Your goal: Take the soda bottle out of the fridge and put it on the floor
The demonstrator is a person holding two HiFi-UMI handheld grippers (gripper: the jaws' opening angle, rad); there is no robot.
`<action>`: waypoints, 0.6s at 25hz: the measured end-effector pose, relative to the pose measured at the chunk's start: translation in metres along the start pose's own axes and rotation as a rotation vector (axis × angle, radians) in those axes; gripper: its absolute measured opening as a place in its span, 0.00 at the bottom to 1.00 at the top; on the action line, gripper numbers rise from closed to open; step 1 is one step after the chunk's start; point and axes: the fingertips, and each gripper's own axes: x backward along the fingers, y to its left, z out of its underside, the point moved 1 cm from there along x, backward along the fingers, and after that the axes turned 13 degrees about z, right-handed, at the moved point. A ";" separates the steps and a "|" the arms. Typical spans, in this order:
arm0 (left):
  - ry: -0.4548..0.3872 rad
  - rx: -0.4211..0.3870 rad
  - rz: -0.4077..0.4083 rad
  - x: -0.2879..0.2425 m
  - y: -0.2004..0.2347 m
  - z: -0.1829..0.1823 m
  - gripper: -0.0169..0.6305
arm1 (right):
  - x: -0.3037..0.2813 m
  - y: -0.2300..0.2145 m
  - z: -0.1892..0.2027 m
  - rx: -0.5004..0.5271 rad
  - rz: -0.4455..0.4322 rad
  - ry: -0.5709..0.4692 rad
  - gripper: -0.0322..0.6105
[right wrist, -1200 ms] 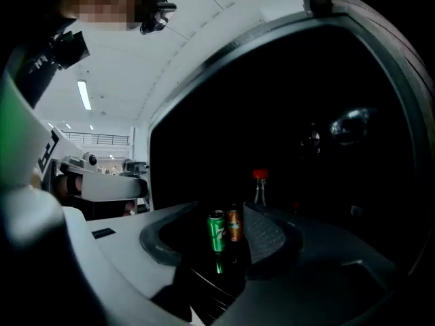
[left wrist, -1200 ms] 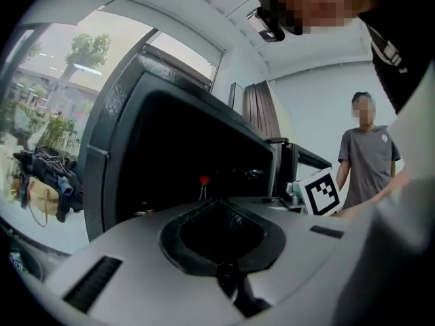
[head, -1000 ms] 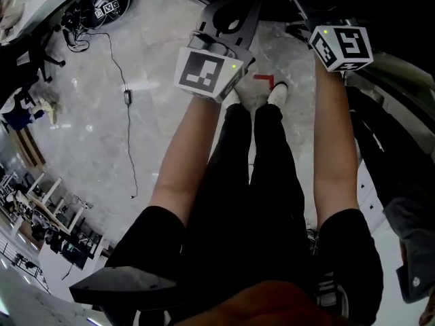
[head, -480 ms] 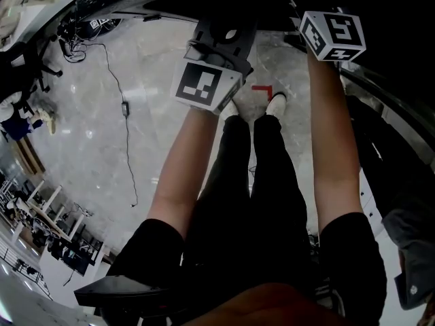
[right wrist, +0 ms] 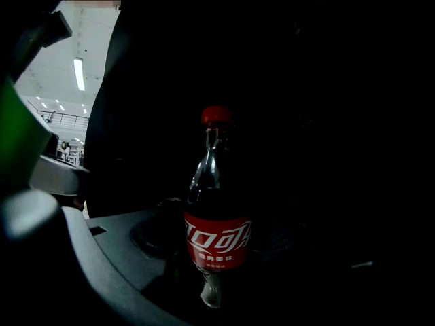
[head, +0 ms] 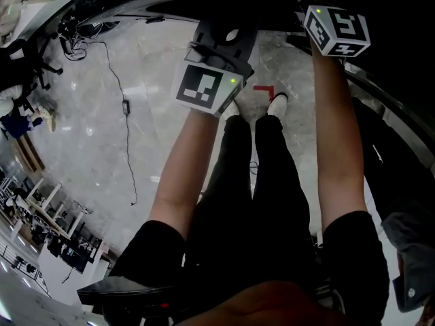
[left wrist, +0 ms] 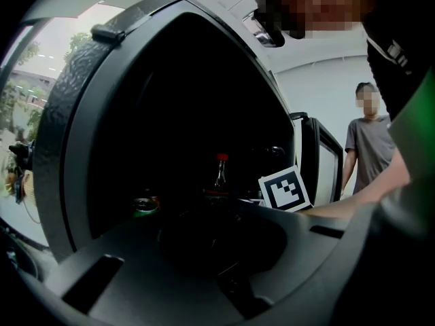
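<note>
The left gripper [head: 225, 41] hangs low in the frame, its tongs pressed together on nothing. Beyond it gapes the dark fridge [left wrist: 170, 107], with a green can [left wrist: 145, 204] at lower left and the right gripper [left wrist: 285, 190] reaching in at centre right. The soda bottle [right wrist: 216, 240] stands upright between the right tongs. It has a red cap, a red label and dark contents. Darkness swallows one jaw, so I cannot tell whether they pinch it.
</note>
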 end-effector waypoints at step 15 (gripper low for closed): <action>-0.011 0.022 -0.052 0.052 -0.035 0.021 0.03 | 0.110 0.074 -0.021 0.016 -0.242 -0.043 0.54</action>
